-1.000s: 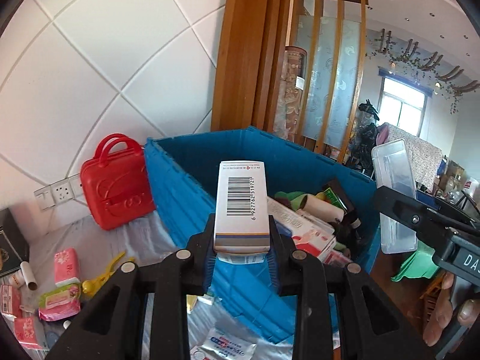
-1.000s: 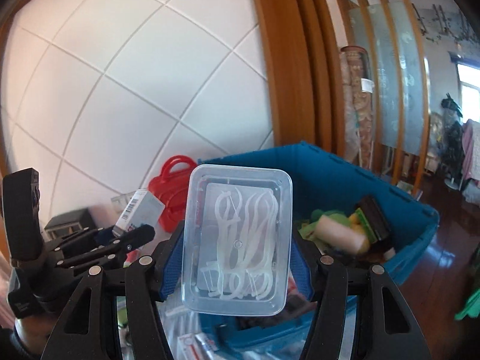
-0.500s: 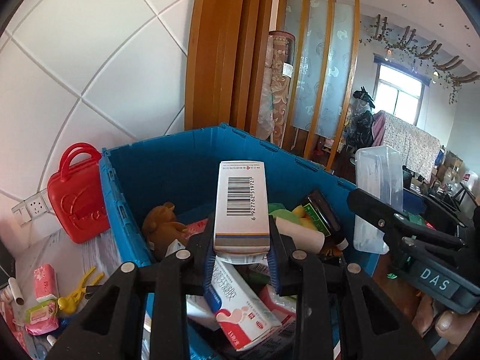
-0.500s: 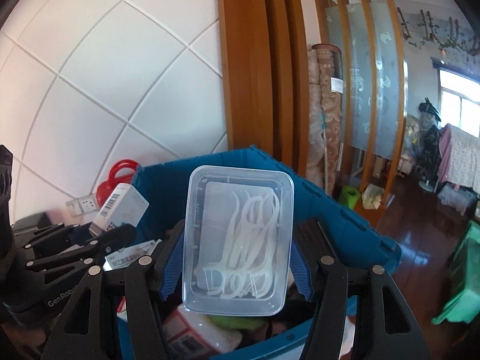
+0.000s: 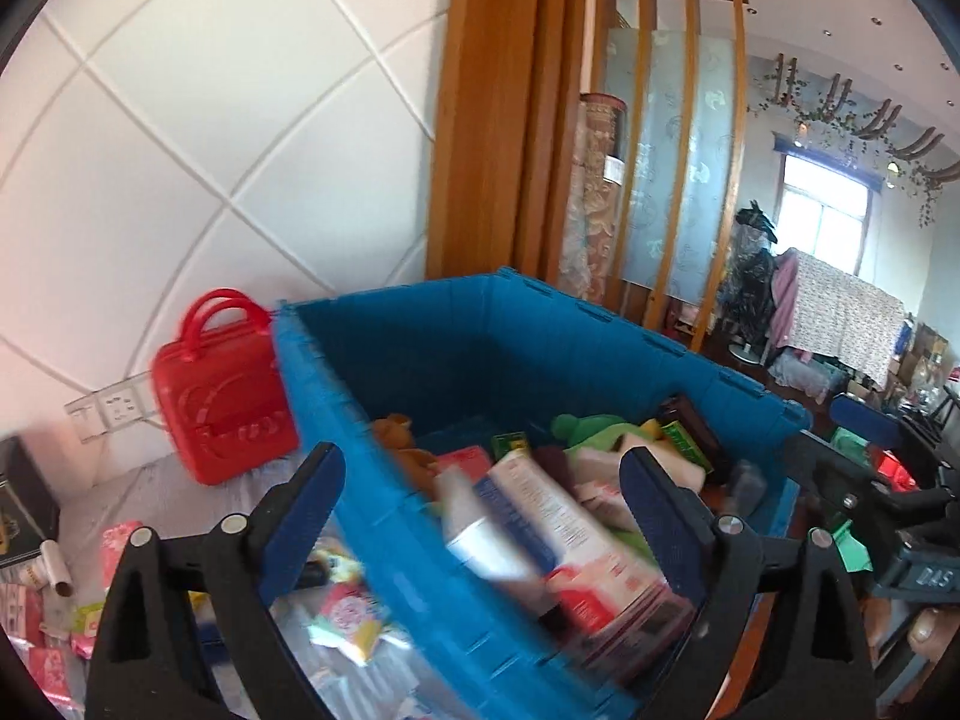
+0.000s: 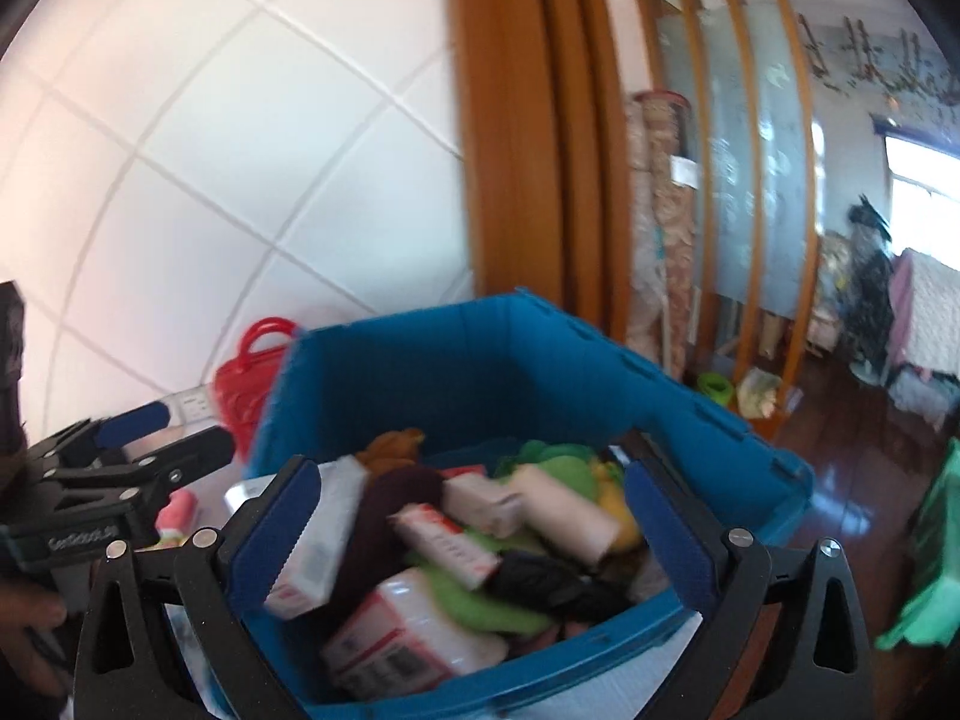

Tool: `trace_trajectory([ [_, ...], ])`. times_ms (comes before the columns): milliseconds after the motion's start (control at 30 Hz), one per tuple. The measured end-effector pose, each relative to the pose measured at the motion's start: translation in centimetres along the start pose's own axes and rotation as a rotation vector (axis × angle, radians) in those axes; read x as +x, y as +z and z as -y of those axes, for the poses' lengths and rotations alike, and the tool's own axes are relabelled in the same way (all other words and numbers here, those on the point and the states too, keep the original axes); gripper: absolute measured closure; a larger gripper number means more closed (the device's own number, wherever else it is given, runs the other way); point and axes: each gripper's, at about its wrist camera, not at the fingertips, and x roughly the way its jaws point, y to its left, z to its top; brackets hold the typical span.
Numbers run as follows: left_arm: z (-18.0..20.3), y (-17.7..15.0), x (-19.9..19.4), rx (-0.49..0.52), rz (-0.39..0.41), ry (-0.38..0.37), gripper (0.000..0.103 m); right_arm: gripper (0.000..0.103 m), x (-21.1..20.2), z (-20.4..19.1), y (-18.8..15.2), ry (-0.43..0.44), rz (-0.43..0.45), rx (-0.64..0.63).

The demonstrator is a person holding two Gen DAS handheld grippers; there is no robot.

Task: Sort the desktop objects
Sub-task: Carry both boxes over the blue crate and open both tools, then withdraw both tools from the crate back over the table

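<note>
1. Left tool [image 5: 480, 504]: jaws opening, blue pads spread wide, no pad pressing on anything. It hangs over the near-left wall of the blue crate [image 5: 480, 330].
2. Right tool [image 6: 474, 516]: jaws opening too, pads wide apart, gripping nothing; it points down into the same crate.
3. Between the left pads, lying in the crate: a white, blue and red carton [image 5: 570, 546], tilted and blurred.
4. Crate contents, right view: several red-and-white boxes [image 6: 444, 540], a cream roll [image 6: 570, 510], green soft things [image 6: 480, 600], a dark maroon bundle [image 6: 390, 510], a brown plush toy [image 6: 390, 444]. All heaped together and touching.
5. Left of the crate, on the table [image 5: 120, 492]: a red toy suitcase [image 5: 222, 384] standing upright against the white wall, just beside the crate.
6. Further left on the table: small pink packets [image 5: 117, 540] and other bits, too blurred to name.
</note>
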Motion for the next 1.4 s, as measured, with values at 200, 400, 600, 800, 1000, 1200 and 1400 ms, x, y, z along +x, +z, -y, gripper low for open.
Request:
trace_trajectory([
  [200, -6.7, -4.9, -5.9, -0.038, 0.031, 0.195, 0.009, 0.000, -2.0, -7.9, -3.9, 0.207, 0.049, -0.103],
  [400, -12.9, -12.6, -11.4, -0.083, 0.048, 0.406, 0.009, 0.000, -2.0, -14.1, -11.4, 0.348, 0.018, -0.214],
  [600, -16.9, -21.9, -13.9, -0.150, -0.036, 0.489, 0.009, 0.001, -0.3, -18.7, -20.9, 0.379, -0.110, -0.360],
  [800, -19.7, -29.7, -14.6, -0.235, -0.160, 0.546, 0.009, 0.001, 4.7, -19.0, -26.8, 0.371, -0.319, -0.317],
  [1000, -21.6, -34.0, -12.8, -0.327, -0.262, 0.556, 0.009, 0.005, 8.8, -18.7, -29.0, 0.334, -0.436, -0.334],
  [1200, -21.4, -35.4, -8.7, -0.351, -0.328, 0.517, 0.009, 0.012, 11.1, -18.6, -31.3, 0.290, -0.488, -0.362],
  [1400, -21.2, -36.0, -5.8, -0.364, -0.367, 0.516, 0.009, 0.018, 12.6, -17.5, -31.7, 0.281, -0.521, -0.339],
])
